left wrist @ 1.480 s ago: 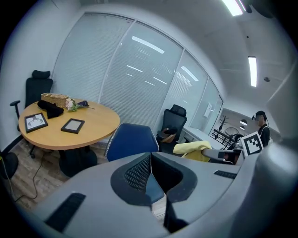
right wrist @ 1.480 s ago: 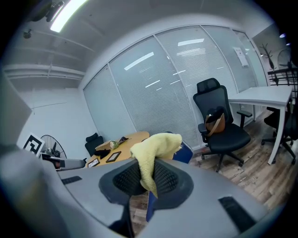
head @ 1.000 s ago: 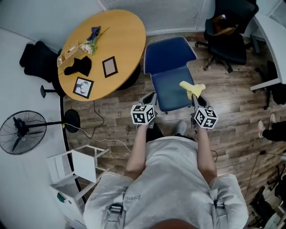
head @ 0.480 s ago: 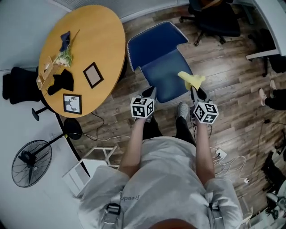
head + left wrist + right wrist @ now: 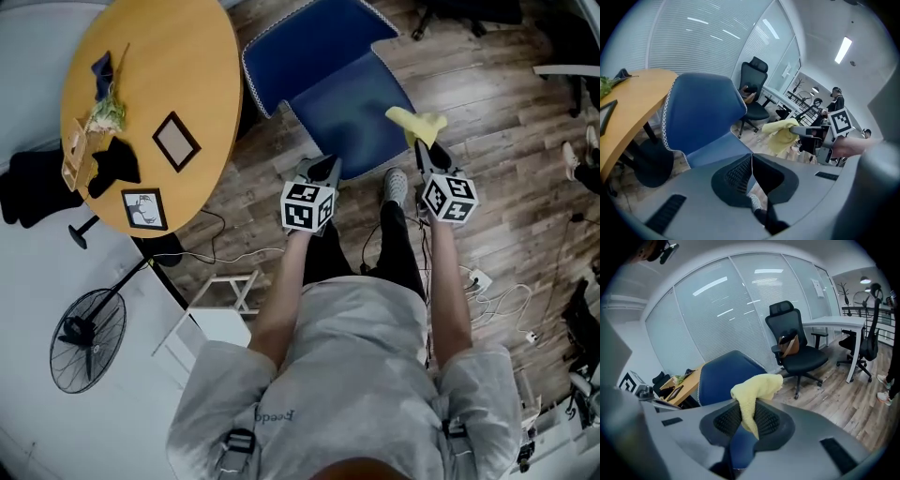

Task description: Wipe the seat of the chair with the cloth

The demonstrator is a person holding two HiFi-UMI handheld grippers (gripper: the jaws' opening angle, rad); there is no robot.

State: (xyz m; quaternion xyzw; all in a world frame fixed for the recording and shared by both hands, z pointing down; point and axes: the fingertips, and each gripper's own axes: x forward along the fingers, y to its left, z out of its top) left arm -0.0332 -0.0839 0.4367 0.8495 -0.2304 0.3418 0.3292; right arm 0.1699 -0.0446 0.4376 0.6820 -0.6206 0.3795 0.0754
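In the head view the blue chair [image 5: 342, 108] stands straight ahead, its padded seat bare. A yellow cloth [image 5: 417, 123] is pinched in my right gripper [image 5: 418, 142] and hangs over the seat's right front corner. That gripper's own view shows the cloth [image 5: 753, 395] clamped between the jaws, with the chair back [image 5: 724, 375] behind. My left gripper [image 5: 329, 165] hovers at the seat's front left edge. Its jaws are shut on nothing [image 5: 751, 157], in front of the chair [image 5: 704, 111], with the cloth [image 5: 780, 135] off to the right.
A round wooden table [image 5: 192, 70] with picture frames, a black cloth and flowers stands left of the chair. A fan [image 5: 75, 339] and a white frame [image 5: 214, 314] sit lower left. Cables [image 5: 492, 302] trail on the wood floor at right. A black office chair [image 5: 797, 350] and a white desk [image 5: 839, 322] stand beyond.
The head view has swung, so the chair sits higher in the frame. Both grippers have moved up to the seat's front edge. The cloth is still in the right gripper.
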